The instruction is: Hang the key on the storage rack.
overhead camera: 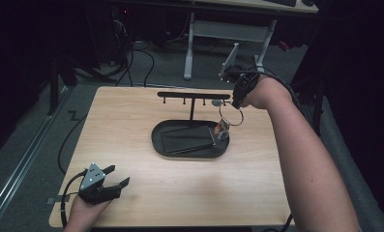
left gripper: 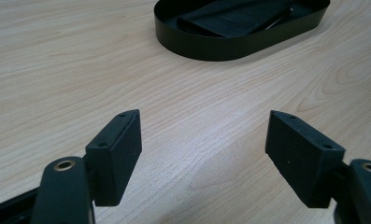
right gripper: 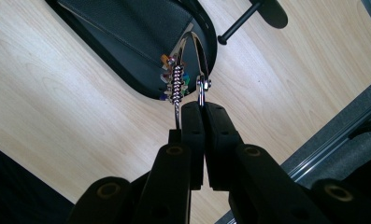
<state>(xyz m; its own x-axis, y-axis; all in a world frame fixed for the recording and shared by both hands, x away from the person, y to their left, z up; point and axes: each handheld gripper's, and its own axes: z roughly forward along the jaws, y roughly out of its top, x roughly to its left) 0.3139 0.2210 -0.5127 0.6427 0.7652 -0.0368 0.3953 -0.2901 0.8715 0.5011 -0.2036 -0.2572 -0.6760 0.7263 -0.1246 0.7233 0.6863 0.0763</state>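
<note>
I found the right gripper [overhead camera: 237, 98] pinching one key ring [overhead camera: 231, 116] at its top, hanging beside the rack's [overhead camera: 192, 94] right end above the tray [overhead camera: 189, 139], while the left gripper [overhead camera: 113, 183] rested spread and empty at the table's [overhead camera: 131, 121] near left corner. I judged the thin ring could twist or slip from the pads [right gripper: 223, 126] and miss its peg. I counted one ring, one rack, one tray, two grippers.

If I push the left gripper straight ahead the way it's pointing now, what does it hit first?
Probably the black oval tray. The left gripper, jaws open and empty, points across bare table toward the tray's near wall; nothing lies between. Depth is hard to judge.
</note>
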